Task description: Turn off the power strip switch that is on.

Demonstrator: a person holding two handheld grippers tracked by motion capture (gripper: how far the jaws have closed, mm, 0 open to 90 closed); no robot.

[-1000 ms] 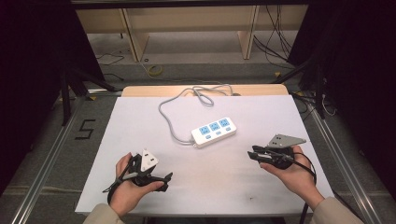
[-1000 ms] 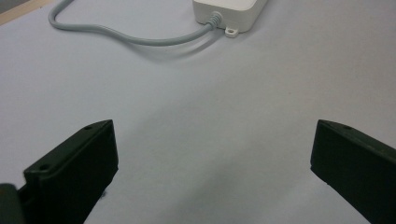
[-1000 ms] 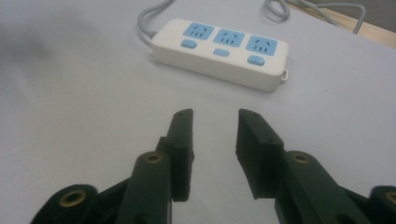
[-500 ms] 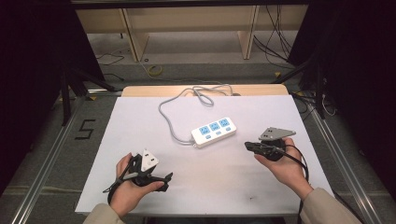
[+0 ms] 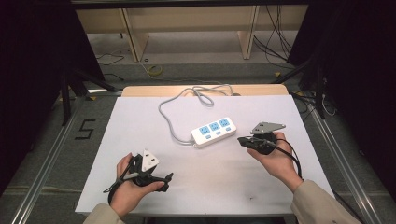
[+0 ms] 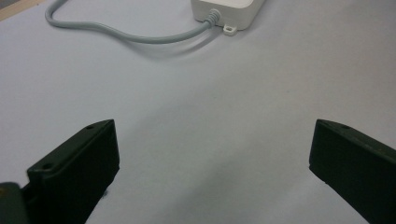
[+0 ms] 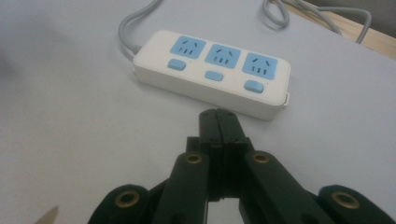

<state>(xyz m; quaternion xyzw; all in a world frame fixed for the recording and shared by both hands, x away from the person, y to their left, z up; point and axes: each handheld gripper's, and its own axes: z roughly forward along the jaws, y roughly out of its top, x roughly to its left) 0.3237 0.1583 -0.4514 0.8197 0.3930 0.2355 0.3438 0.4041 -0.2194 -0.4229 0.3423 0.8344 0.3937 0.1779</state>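
Observation:
A white power strip (image 5: 214, 132) with three blue sockets and three blue switches lies mid-table, and its grey cord (image 5: 170, 116) loops away to the back edge. My right gripper (image 5: 240, 139) is shut with nothing between its jaws. Its tips hover just off the strip's right end. In the right gripper view the closed tips (image 7: 217, 113) point at the strip's (image 7: 212, 74) near long side. My left gripper (image 5: 162, 179) rests at the front left, open and holding nothing. From the left gripper view (image 6: 212, 149), the strip's corner (image 6: 229, 9) and cord (image 6: 126, 35) lie far ahead.
A white sheet (image 5: 140, 121) covers the table, with a wooden strip (image 5: 154, 90) bare along the back. A metal rail (image 5: 327, 140) runs down the right side. A floor mark "5" (image 5: 85, 129) lies left of the table, and shelving and loose cables lie beyond.
My right gripper has moved left and slightly away from the person, toward the power strip's right end, and its jaws have come together. The left gripper has stayed put.

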